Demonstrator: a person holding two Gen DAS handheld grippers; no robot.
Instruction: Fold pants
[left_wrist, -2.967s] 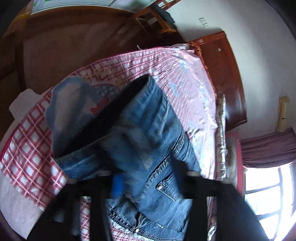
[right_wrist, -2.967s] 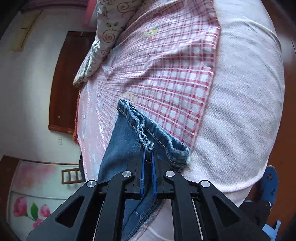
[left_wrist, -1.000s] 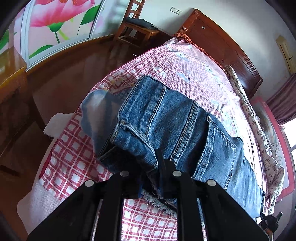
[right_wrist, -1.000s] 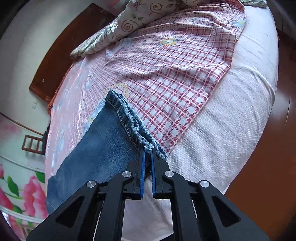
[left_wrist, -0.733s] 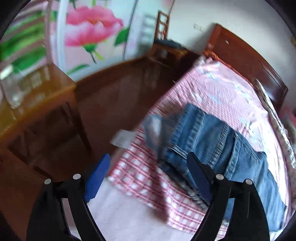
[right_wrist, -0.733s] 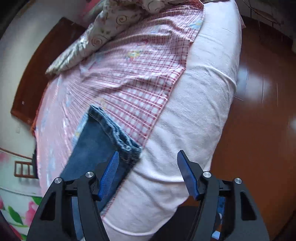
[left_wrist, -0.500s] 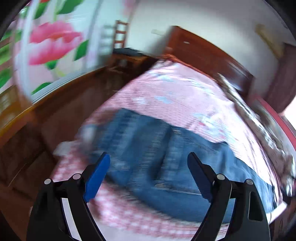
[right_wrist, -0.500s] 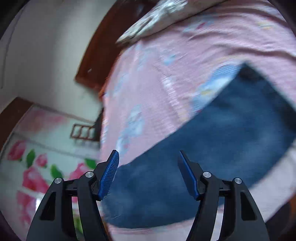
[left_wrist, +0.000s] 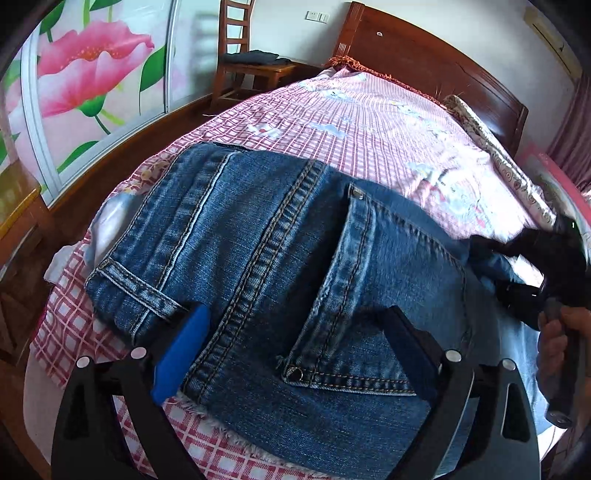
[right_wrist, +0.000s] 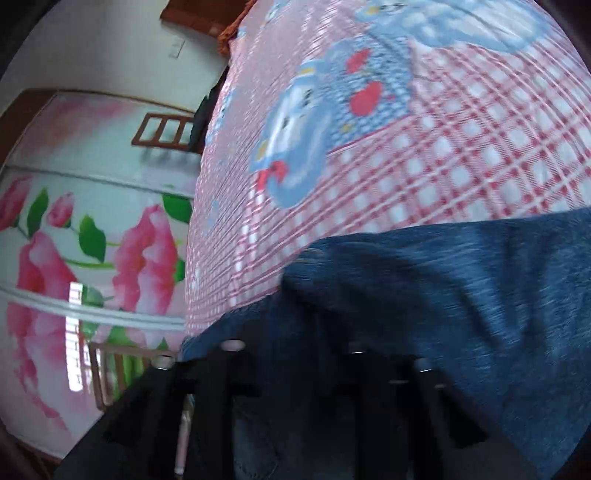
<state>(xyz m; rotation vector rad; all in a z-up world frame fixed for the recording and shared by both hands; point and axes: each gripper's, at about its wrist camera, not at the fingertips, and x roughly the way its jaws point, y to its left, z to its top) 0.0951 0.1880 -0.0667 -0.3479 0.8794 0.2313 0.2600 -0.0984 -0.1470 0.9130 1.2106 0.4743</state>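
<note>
On the bed (left_wrist: 369, 122), over its pink checked sheet (left_wrist: 280, 122), the jeans (left_wrist: 280, 251) lie folded near the foot edge, back pocket and thick seams facing up and a frayed hem at the near side. The left tool (left_wrist: 291, 343) hovers just above the denim with its jaws spreading wide; the cloth lies under them but the blue pads do not press on it. In the left wrist view the right tool (left_wrist: 524, 266) comes in from the right edge, a hand (left_wrist: 554, 347) on its handle. Its own blurred view shows its fingers drawn together low over the denim; whether any cloth is pinched I cannot tell. A wooden chair (left_wrist: 247, 62) stands beyond the bed beside a flower-painted wardrobe (left_wrist: 92, 74).
</note>
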